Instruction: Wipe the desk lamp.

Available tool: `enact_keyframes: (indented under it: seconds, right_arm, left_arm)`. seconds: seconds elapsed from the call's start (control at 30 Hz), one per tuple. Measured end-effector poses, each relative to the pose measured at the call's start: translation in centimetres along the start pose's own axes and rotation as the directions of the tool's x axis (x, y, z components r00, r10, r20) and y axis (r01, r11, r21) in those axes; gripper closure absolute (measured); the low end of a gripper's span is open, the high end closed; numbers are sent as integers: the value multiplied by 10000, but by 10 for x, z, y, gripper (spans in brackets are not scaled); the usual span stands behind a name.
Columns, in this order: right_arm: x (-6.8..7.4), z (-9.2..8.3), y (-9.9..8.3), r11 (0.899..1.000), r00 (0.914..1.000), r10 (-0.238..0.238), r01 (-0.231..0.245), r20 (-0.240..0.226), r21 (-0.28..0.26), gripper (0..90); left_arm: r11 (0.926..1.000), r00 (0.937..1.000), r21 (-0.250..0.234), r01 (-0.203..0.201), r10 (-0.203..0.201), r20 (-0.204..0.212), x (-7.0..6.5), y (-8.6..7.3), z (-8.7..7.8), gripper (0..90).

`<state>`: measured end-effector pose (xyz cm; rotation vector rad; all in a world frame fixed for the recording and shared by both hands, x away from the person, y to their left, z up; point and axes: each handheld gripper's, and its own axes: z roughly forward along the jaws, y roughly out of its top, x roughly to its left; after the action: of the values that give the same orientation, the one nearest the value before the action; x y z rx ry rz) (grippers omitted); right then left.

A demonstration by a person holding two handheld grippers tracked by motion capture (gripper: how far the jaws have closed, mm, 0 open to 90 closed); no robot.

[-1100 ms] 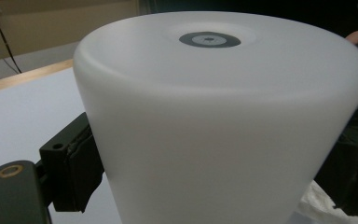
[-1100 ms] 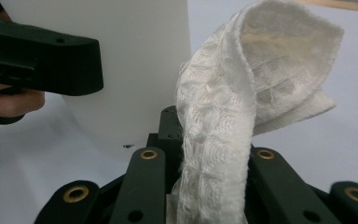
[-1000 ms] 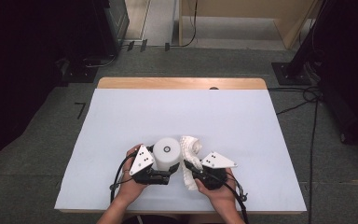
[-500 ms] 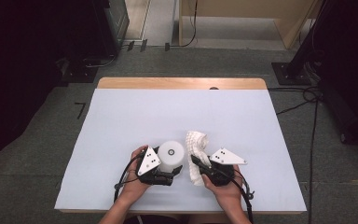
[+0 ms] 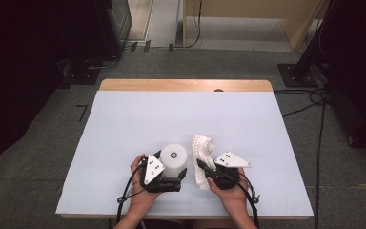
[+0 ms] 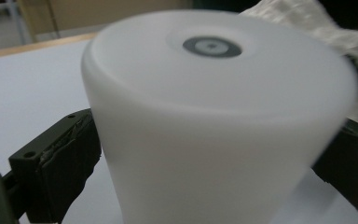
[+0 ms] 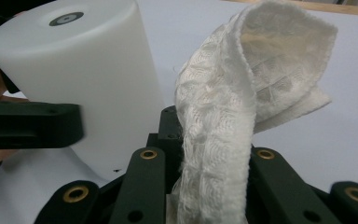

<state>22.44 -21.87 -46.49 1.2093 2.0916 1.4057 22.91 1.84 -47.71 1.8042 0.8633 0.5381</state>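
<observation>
A white plastic cylinder (image 5: pixel 174 157) stands on the white-covered table (image 5: pixel 181 114), near its front edge. My left gripper (image 5: pixel 171 172) is shut on it, with a black jaw pressed against each side. The left gripper view has the cylinder (image 6: pixel 214 116) close up, a small grey ring on its top. To its right, my right gripper (image 5: pixel 204 171) is shut on a crumpled white woven cloth (image 5: pixel 203 147). In the right gripper view the cloth (image 7: pixel 242 93) rises from between my jaws and folds over, just beside the cylinder (image 7: pixel 84 70).
The table's wooden far edge (image 5: pixel 186 85) shows beyond the white cover. Grey carpet surrounds the table, with cables (image 5: pixel 310 102) on the floor at the right and dark equipment at the back left.
The cloth has drawn away from the cylinder's side to the right, leaving a small gap. The left gripper and the cylinder have shifted slightly toward the near edge.
</observation>
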Motion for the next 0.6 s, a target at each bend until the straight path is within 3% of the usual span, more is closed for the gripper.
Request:
enact_keyframes:
  seconds: [0.07, 0.13, 0.3, 0.4, 0.43, 0.47, 0.5, 0.6]
  right_arm:
    - [2, 0, -1, 10000, 10000, -24, 24, -18, 60, 757]
    - [3, 1, 0, 10000, 10000, -69, 69, -44, 52, 756]
    - [4, 1, -1, 10000, 9999, -35, 36, -115, 66, 756]
    - [9, 5, -3, 9995, 9996, -165, 171, -242, 251, 756]
    - [9, 5, -3, 9995, 9996, -165, 171, -242, 251, 756]
    - [15, 9, -4, 9990, 9991, -258, 270, -330, 351, 755]
    - [17, 10, -5, 9988, 9989, -298, 311, -352, 381, 755]
    - [25, 10, -3, 9979, 9977, -527, 542, -418, 364, 756]
  left_arm:
    - [9999, 9994, 55, 97, -95, -341, -1, -1, 3, 9]
    - [9999, 9995, -100, -49, 46, -326, -3, -1, 1, 84]
    - [9999, 9998, -55, -97, 96, -172, 4, 2, -2, 87]
    - [9971, 9973, -659, -373, 413, 602, 17, 15, -13, 88]
    - [9971, 9973, -659, -373, 413, 602, 17, 15, -13, 88]
    - [9946, 9927, -957, -408, 512, 1095, 22, 21, -20, 88]
    - [9938, 9900, -1046, -370, 508, 1318, 24, 23, -22, 88]
    - [9942, 9860, -916, -567, 702, 1513, 25, 23, -22, 89]
